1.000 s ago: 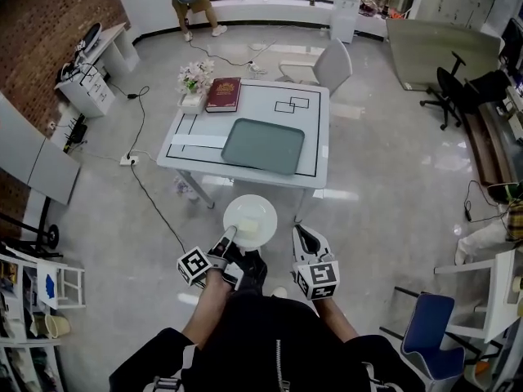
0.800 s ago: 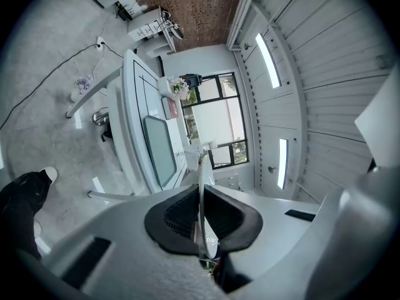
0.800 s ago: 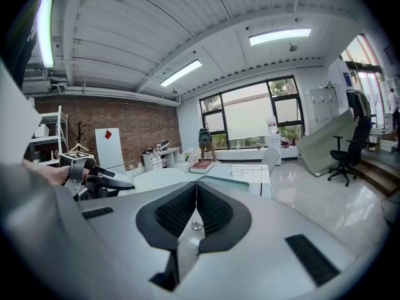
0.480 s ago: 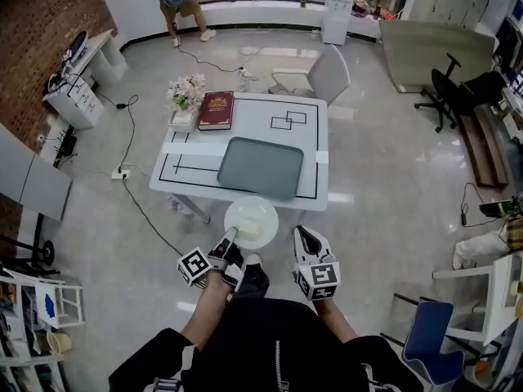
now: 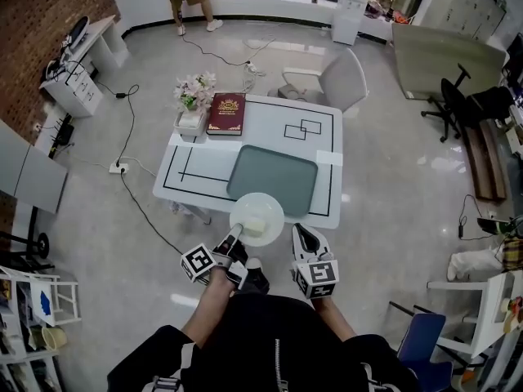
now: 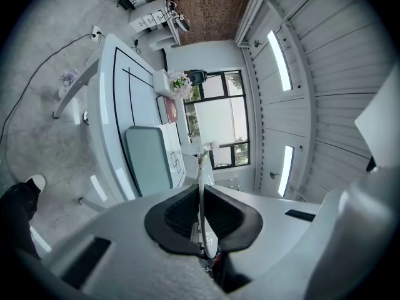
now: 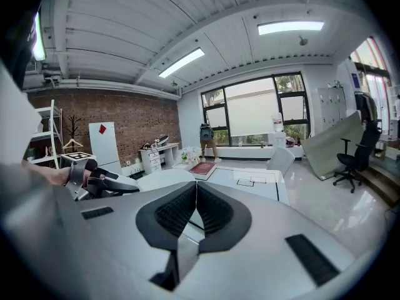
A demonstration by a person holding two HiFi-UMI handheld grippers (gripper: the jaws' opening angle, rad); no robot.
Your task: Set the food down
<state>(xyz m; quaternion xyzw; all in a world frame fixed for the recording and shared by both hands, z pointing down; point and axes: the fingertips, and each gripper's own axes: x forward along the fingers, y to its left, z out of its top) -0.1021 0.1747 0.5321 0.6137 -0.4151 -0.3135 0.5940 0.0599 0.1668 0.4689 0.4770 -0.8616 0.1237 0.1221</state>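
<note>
A round white plate (image 5: 257, 216) carries a pale piece of food (image 5: 254, 229). My left gripper (image 5: 232, 238) is shut on the plate's near rim and holds it in the air, over the near edge of the white table (image 5: 270, 126) in the head view. In the left gripper view the plate (image 6: 200, 200) shows edge-on between the jaws. My right gripper (image 5: 302, 234) hangs beside the plate, shut with nothing in it. In the right gripper view, the right gripper (image 7: 195, 214) has its jaws together, with the plate (image 7: 159, 179) to its left.
On the table lie a grey-green tray (image 5: 272, 180), a dark red book (image 5: 226, 113) and a pot of flowers (image 5: 194, 93). Black tape outlines mark the tabletop. A white chair (image 5: 343, 77) stands behind the table. A cable (image 5: 135, 182) runs over the floor at left.
The table has come nearer in the head view. The plate now overlaps the table's near edge. Both grippers keep their hold and their places before the body.
</note>
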